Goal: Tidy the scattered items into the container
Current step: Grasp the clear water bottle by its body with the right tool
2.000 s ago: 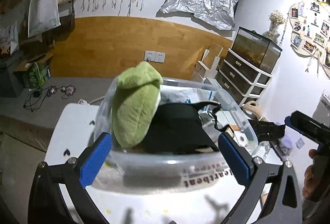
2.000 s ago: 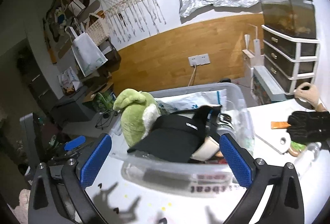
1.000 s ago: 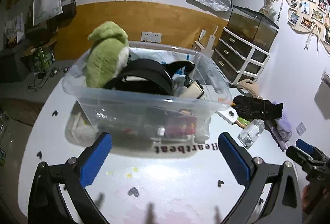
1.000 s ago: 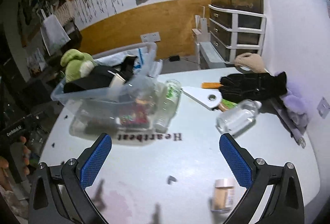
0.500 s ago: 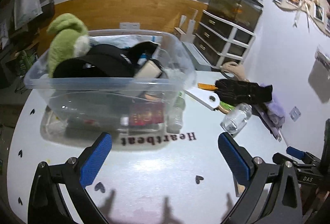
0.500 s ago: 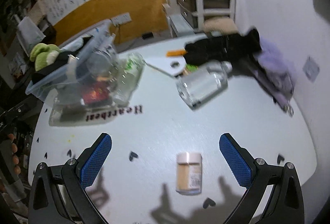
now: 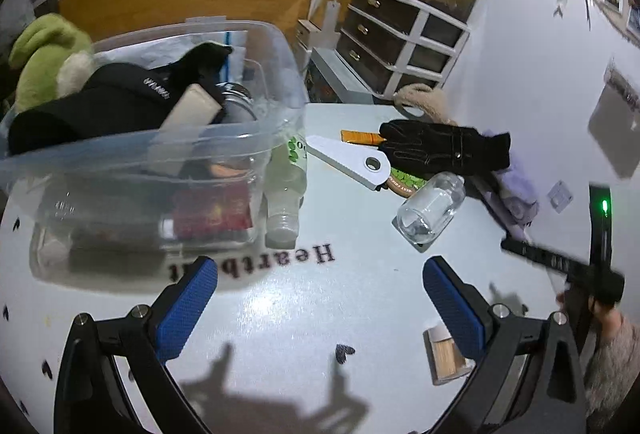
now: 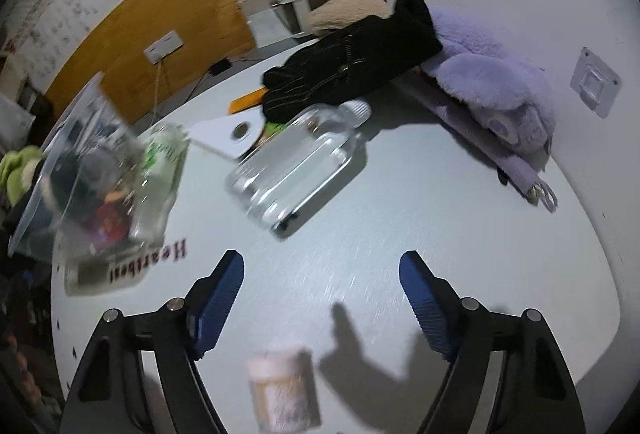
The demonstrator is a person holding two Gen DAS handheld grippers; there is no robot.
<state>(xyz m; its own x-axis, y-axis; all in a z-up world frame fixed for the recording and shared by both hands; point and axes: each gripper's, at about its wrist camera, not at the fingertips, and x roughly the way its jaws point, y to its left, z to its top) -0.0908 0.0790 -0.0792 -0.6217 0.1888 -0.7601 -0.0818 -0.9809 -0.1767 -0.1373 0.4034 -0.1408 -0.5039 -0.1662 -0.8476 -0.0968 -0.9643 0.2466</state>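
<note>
**Both grippers over the table, nothing held**

My right gripper (image 8: 320,298) has just been closing its jaws a little, yet they stand apart with nothing between them; a small tan jar (image 8: 282,386) lies on the white table (image 8: 460,218) just below them. My left gripper (image 7: 320,298) is spread wide and empty. The clear container (image 7: 168,154) sits at the left, holding a green plush (image 7: 44,54) and black cap (image 7: 100,102). A clear bottle (image 8: 292,166), black glove (image 8: 352,62) and purple plush (image 8: 492,82) lie outside it.
</note>
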